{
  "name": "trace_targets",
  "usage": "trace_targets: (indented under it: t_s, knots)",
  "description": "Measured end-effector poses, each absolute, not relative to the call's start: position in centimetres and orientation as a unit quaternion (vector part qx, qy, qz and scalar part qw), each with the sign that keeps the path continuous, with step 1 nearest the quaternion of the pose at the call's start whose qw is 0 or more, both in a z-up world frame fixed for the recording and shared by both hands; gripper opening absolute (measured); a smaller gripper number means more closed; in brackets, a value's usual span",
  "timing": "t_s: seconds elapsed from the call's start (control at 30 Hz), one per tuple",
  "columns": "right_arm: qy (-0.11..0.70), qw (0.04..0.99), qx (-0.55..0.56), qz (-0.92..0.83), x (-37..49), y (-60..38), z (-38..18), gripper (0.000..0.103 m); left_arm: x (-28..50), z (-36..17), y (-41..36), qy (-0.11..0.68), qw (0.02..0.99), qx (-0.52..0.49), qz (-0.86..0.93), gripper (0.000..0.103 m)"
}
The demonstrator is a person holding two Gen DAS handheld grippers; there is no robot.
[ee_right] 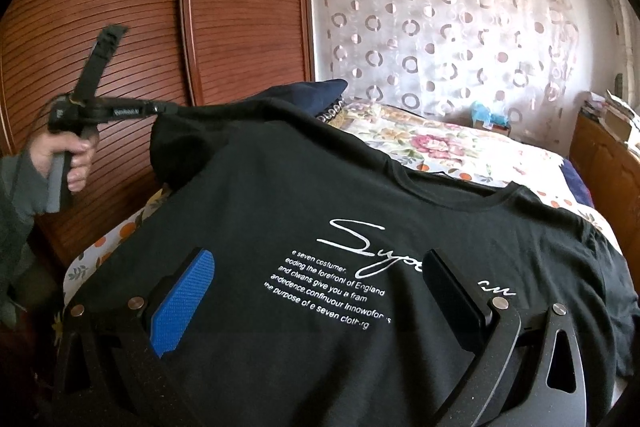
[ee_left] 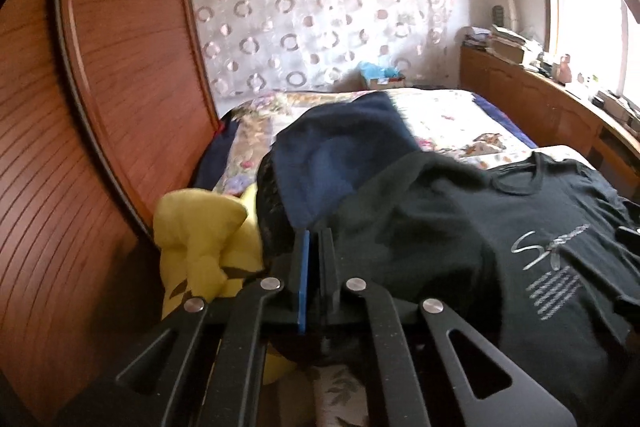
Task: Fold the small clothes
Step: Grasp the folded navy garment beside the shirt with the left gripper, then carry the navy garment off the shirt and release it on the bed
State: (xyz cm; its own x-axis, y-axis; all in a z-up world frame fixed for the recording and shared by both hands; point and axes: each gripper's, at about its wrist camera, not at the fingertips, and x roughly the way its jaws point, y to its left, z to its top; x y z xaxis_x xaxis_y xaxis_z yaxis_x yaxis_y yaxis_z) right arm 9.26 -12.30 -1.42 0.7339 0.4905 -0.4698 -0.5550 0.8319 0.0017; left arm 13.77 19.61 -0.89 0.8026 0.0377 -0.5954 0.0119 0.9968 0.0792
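Hovering nearest the lens, the right gripper (ee_right: 320, 291) has its jaws spread wide above the printed chest of the black T-shirt (ee_right: 304, 211), gripping nothing. That shirt lies front-up across the near end of the bed (ee_right: 460, 151), neckline toward the far side. On its left, the left gripper (ee_left: 314, 247) has its jaws pressed together on the shirt's left sleeve or shoulder, lifting that cloth into a hump; the right-wrist view shows the left hand (ee_right: 68, 155) holding this tool against the wooden wardrobe doors (ee_right: 140, 7). Just beside the pinch sit a yellow plush toy (ee_left: 200, 239) and a navy garment (ee_left: 344, 163). Farther off hangs a circle-patterned curtain (ee_right: 440, 35). I judge the risk is a slipping pinch, since little fabric seems caught: the sleeve would drop crooked. Carrying it sideways could also snag the navy garment or drag the whole shirt askew while nothing pins the body down
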Motion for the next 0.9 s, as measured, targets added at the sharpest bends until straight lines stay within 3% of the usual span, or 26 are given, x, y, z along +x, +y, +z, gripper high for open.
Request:
trace_targets:
  t_s: [0.23, 0.63, 0.9]
  knots:
    - [0.23, 0.932, -0.06, 0.274, 9.4, -13.3, -1.1, 0.103, 13.7, 2.5, 16.4, 0.292, 0.952, 0.092, 0.013, 0.004]
    - [0.234, 0.933, -0.051, 0.269, 9.3, -12.9, -1.5, 0.103, 12.4, -2.4, 18.8, 0.354, 0.93, 0.093, 0.027, 0.004]
    - [0.233, 0.933, -0.056, 0.267, 9.1, -13.2, -1.5, 0.103, 10.4, -2.4, 17.6, 0.335, 0.939, 0.081, 0.007, 0.003]
